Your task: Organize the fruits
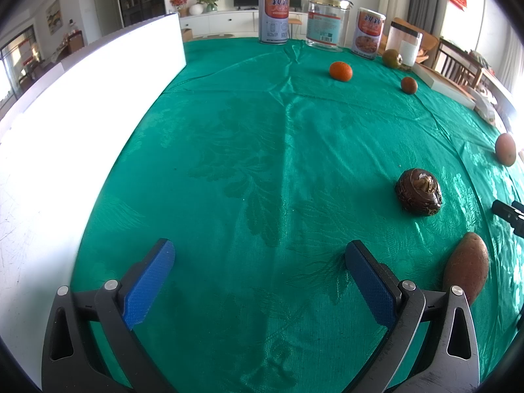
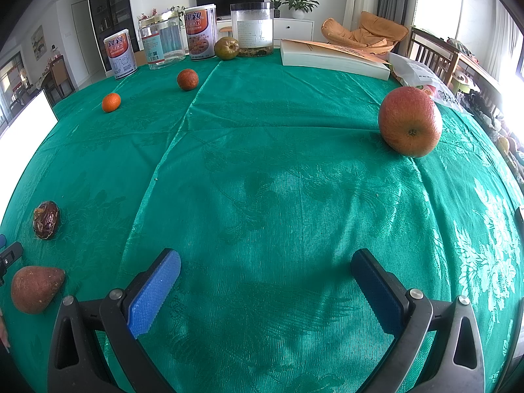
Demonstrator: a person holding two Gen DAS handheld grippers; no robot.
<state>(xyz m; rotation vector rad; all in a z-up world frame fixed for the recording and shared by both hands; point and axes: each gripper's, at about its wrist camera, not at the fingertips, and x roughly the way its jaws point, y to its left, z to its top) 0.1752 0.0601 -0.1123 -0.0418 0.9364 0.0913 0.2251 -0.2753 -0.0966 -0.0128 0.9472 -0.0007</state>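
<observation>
here, both the left gripper (image 1: pixel 258 255) and right gripper (image 2: pixel 265 265) hover with jaws spread, holding nothing — fruits lie scattered on the green bench (image 2: pixel 262 163), the large orange (image 2: pixel 409 121) nearest the right, likely awaiting gathering.

A glossy green cloth (image 2: pixel 278 170) with a woven leaf pattern covered the bench. Bright orange tangerines (image 2: pixel 111 102), a red-orange mottled orange (image 2: pixel 409 121) and a dark brown ridged fruit (image 1: pixel 419 192) lay on it. Each hand-held gripper (image 1: pixel 258 255) wore blue pads (image 1: pixel 147 288).

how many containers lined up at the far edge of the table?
4. In the right wrist view, left to right: a printed can, a clear jar with a gold lid, a second printed can, and a clear jar behind the green fruit. None looks hidden.
</observation>
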